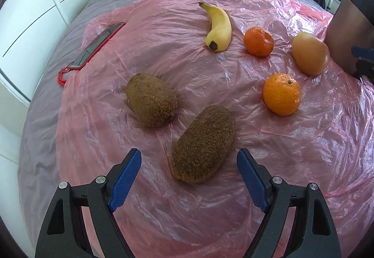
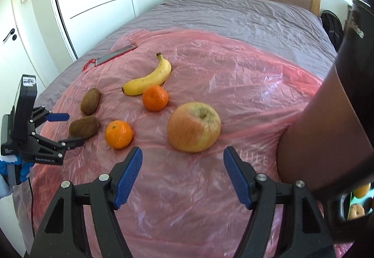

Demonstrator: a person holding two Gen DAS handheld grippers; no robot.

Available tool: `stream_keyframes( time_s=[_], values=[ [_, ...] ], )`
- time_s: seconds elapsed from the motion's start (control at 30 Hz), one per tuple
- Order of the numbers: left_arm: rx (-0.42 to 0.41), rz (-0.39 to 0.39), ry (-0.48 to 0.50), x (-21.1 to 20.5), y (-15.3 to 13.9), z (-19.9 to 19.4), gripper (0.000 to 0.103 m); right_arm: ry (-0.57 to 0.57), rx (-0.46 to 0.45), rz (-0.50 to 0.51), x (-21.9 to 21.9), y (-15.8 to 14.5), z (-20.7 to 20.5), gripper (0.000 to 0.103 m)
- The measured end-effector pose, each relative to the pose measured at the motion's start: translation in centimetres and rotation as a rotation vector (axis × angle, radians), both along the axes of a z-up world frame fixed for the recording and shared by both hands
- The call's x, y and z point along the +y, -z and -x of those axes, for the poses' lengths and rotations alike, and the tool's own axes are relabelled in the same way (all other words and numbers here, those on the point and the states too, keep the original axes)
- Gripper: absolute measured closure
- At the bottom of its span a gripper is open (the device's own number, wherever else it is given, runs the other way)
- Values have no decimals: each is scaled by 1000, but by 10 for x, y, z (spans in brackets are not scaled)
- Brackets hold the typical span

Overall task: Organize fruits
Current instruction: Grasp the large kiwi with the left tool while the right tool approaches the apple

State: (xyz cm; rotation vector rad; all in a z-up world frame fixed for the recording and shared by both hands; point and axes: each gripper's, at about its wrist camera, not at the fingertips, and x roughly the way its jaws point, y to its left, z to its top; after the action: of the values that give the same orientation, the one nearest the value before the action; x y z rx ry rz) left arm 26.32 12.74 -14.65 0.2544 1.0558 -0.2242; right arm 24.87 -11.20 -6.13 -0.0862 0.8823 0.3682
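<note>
Left gripper (image 1: 189, 159) fingers spread wide, empty, near kiwi (image 1: 203, 144) lying between them. Right gripper (image 2: 182, 155) likewise agape, apple (image 2: 194, 126) just ahead. Best lowered squarely over each fruit's middle, then squeezed gently against slippery plastic sheet (image 1: 233, 211).

- "GenRobot.AI" reads in pale letters along the black body of the left gripper (image 2: 64, 128).
- "Midea" stands on the dark appliance (image 1: 357, 1) beside the bed's right edge.
</note>
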Motion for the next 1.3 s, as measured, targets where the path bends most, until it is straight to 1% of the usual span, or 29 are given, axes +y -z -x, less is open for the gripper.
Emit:
stream_keyframes(
  time_s=[0.07, 0.1, 0.2, 0.27, 0.47, 0.63, 0.87, 1.03, 1.13, 1.2, 1.27, 1.3],
  values=[
    [2, 9, 16, -1, 3, -4, 23, -17, -26, -14, 4, -2, -3, 0],
    [1, 11, 23, -1, 4, -5, 24, -46, -37, -12, 10, -1, -5, 0],
    [2, 17, 39, -2, 8, -9, 24, -102, -68, 22, 23, 1, -9, 0],
    [3, 32, 39, 0, 10, -12, 24, -129, -104, 88, 33, 4, -10, 0],
    [-2, 65, 36, 2, 11, -14, 24, -169, -243, 451, 63, 29, -12, 0],
    [-3, 80, 34, 4, 12, -14, 24, -191, -316, 632, 81, 52, -13, 0],
    [-3, 75, 35, 3, 12, -14, 24, -208, -334, 760, 100, 79, -17, 0],
    [-1, 64, 35, 1, 11, -14, 24, -187, -324, 791, 95, 85, -28, 0],
    [-1, 57, 35, 0, 11, -15, 24, -166, -309, 744, 86, 82, -32, 0],
    [-1, 51, 33, -1, 11, -15, 24, -152, -287, 676, 77, 77, -35, 0],
    [0, 47, 33, -2, 11, -15, 24, -122, -245, 553, 62, 71, -40, 0],
    [0, 45, 33, -2, 11, -14, 24, -94, -206, 452, 48, 65, -45, 0]
  ],
)
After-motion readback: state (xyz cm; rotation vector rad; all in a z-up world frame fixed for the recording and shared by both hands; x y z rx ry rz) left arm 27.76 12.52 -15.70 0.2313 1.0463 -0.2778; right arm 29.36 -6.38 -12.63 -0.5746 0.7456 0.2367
